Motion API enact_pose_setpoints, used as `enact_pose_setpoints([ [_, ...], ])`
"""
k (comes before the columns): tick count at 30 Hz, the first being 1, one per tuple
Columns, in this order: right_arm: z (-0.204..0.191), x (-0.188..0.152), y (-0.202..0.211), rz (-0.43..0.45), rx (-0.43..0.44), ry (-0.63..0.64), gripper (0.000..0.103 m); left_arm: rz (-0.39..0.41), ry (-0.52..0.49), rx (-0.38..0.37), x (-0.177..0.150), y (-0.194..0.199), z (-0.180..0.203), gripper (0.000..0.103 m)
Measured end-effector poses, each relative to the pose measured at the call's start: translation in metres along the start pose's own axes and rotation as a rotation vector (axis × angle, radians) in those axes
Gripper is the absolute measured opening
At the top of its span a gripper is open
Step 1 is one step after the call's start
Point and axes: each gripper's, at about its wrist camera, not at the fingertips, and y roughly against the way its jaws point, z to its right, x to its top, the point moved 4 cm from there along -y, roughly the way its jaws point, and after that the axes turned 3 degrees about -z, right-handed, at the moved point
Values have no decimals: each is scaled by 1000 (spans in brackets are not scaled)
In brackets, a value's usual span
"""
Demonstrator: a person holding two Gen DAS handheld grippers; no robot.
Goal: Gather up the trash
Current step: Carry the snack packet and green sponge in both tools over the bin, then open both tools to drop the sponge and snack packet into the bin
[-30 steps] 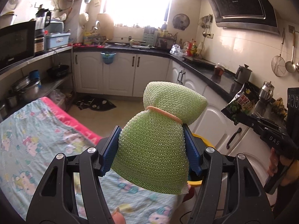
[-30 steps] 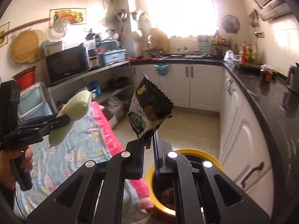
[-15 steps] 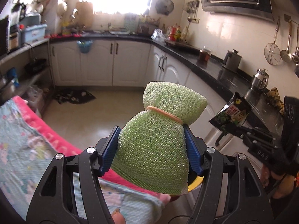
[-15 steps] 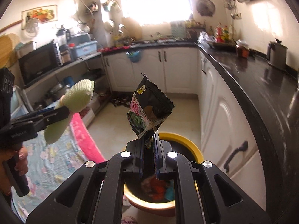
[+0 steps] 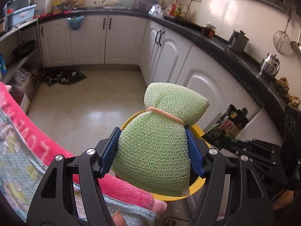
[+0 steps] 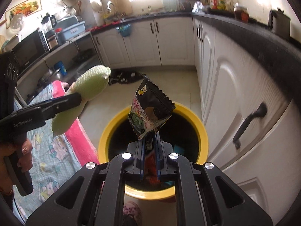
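My left gripper (image 5: 152, 148) is shut on a green mesh sponge (image 5: 160, 143) tied with an orange rubber band; its blue pads press both sides. Behind and below the sponge shows the yellow rim of a trash bin (image 5: 195, 188). In the right wrist view my right gripper (image 6: 150, 146) is shut on the lower edge of a black snack wrapper (image 6: 150, 111), which stands upright over the mouth of the yellow trash bin (image 6: 202, 130). Coloured trash lies inside the bin. The left gripper with the green sponge (image 6: 88, 86) hangs to the left of the bin, above the table edge.
A table with a pink and light-blue cartoon cloth (image 6: 56, 150) stands left of the bin. White cabinets (image 6: 235, 86) under a black countertop (image 6: 263, 37) run along the right and back. A dark rag (image 5: 64, 75) lies on the tiled floor.
Both grippers have come down and tilted toward the floor. The yellow bin now sits right below the wrapper and just behind the sponge. Both grips are unchanged.
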Motion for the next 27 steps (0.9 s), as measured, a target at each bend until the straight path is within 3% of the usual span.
enact_pose_setpoints([
  [11,14,-24,-40,-127,14,-37,9,-100,0,-10,-15,-40,-3,60],
  [27,21,-29,-56,-169,12,-60,10,-153,-10,-17,-16,-71,5,61],
])
